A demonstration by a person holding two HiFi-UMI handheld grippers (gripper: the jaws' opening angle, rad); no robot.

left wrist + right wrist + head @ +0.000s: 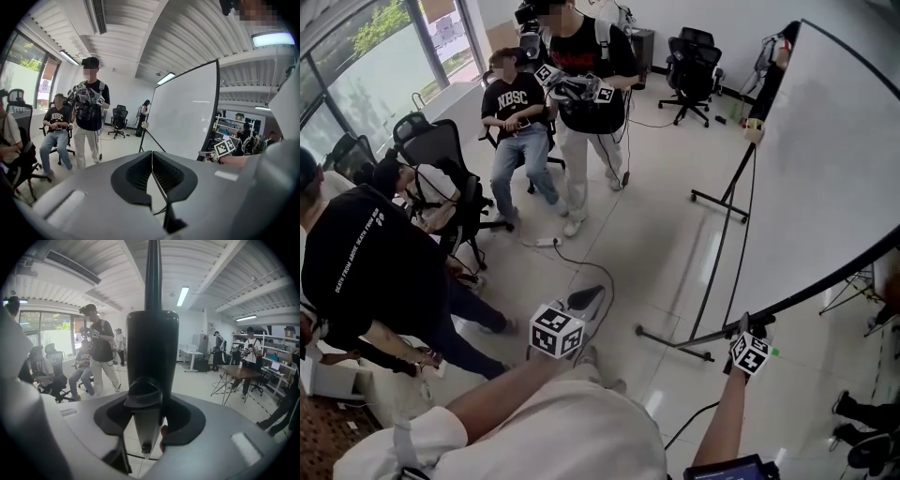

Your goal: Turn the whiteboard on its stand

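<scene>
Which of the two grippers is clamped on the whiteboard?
The right gripper: its jaws clamp the whiteboard at its black-framed lower corner. The left gripper is shut on nothing, well away from the board.

Bright, even daylight from the windows (pixel 366 56) plus ceiling strip lights (pixel 183 295); strong fisheye distortion, dark vignetted corners.

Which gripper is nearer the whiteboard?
Right. The right gripper is clamped on the whiteboard at its lower corner; the left gripper, shut, hangs well clear of it.
</scene>
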